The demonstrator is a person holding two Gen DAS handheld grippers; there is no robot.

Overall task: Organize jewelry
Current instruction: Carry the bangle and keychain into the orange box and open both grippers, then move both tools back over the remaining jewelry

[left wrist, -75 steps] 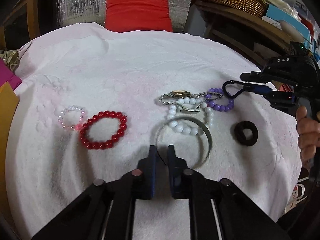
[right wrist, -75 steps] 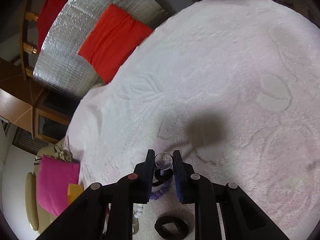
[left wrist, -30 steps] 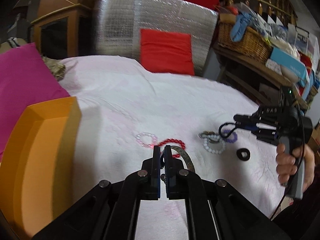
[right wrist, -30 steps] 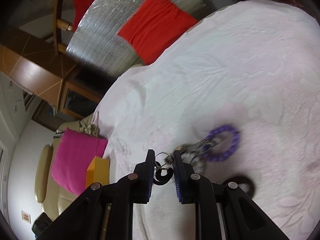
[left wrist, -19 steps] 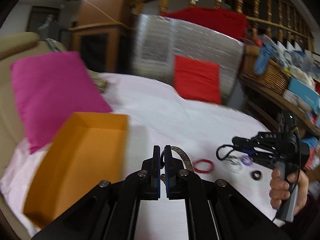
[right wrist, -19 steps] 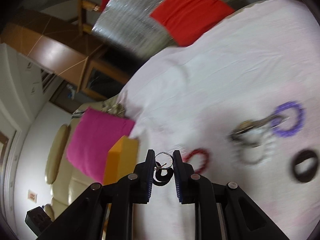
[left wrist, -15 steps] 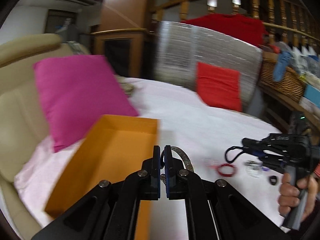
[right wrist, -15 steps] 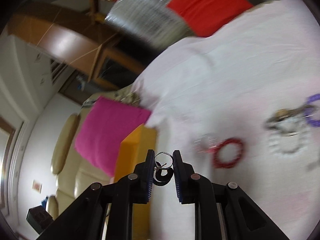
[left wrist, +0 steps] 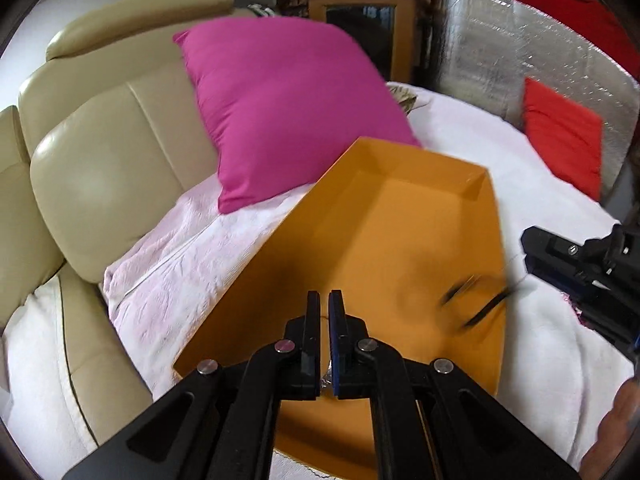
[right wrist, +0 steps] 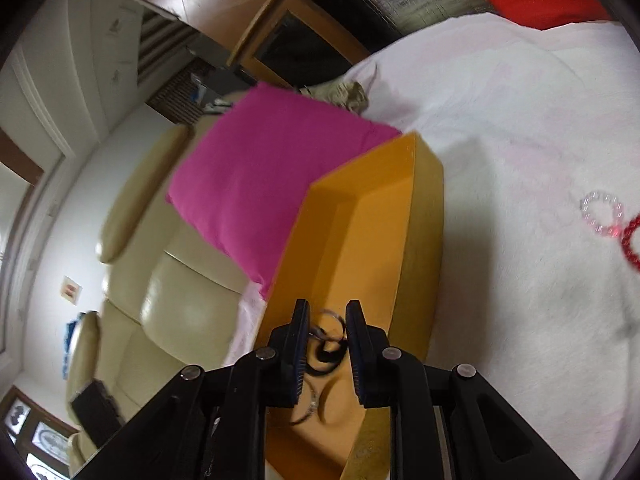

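An orange box (left wrist: 400, 216) lies open on the white cloth; it also shows in the right wrist view (right wrist: 380, 216). My left gripper (left wrist: 324, 304) is above the box, its jaws almost together; only a sliver of metal shows low between them. My right gripper (right wrist: 328, 316) is over the box's edge with a small gap between its jaws, and a black clip with a metal ring (right wrist: 326, 344) hangs there, blurred. The right gripper also shows in the left wrist view (left wrist: 576, 264), with dark blurred streaks (left wrist: 476, 300) over the box floor.
A pink pillow (left wrist: 288, 108) leans on a beige leather sofa (left wrist: 100, 152) behind the box. A clear pink bead bracelet (right wrist: 602, 212) and a red bead bracelet (right wrist: 632, 244) lie on the white cloth (right wrist: 520, 160). A red cushion (left wrist: 560, 136) stands at the back.
Both grippers swung left from the jewelry pile to above the orange box. The silver bangle that stuck out of my left gripper no longer shows. The clip and ring now hang blurred.
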